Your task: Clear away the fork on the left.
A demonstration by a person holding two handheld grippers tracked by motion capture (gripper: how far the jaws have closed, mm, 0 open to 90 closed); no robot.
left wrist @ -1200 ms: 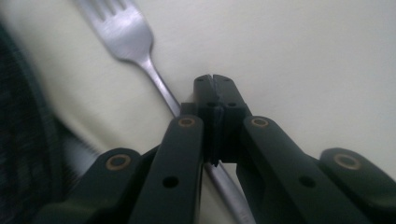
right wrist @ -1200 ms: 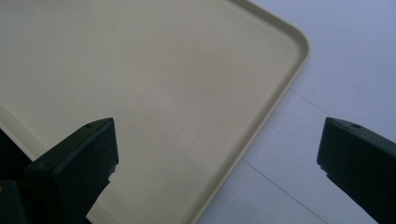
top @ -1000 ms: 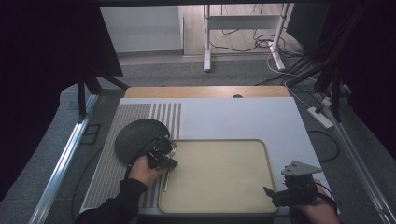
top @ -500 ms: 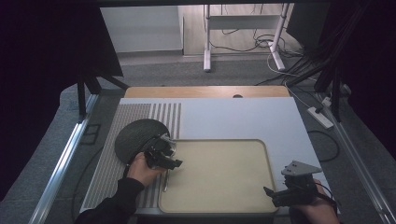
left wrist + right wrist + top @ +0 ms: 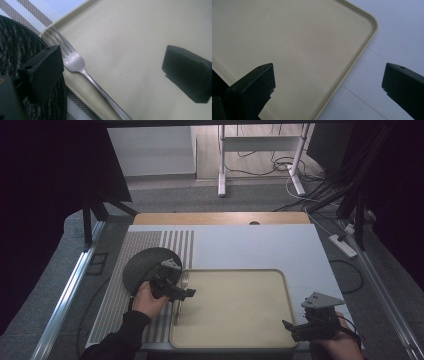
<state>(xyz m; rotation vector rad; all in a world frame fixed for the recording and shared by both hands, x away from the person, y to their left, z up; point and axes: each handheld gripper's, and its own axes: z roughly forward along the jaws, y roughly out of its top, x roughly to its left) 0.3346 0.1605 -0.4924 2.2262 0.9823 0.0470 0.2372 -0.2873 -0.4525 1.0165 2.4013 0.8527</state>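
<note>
Left claw (image 5: 112, 72), jaws wide apart (right claw (image 5: 328, 87) also released), over fork (image 5: 75, 62) on tray (image 5: 140, 32) edge; clumsy nudge could tip it off.

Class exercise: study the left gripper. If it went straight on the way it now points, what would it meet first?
Probably the beige tray. The left gripper, jaws open, looks down at the tray's floor just beyond the fork, which lies nearer its left jaw by the dark round plate. Depth is unclear, so the fork might be grazed.

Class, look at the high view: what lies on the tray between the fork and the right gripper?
Nothing: that stretch of the tray is bare from the fork along its left rim across to the right gripper at its lower right corner, as the high view shows.
</note>
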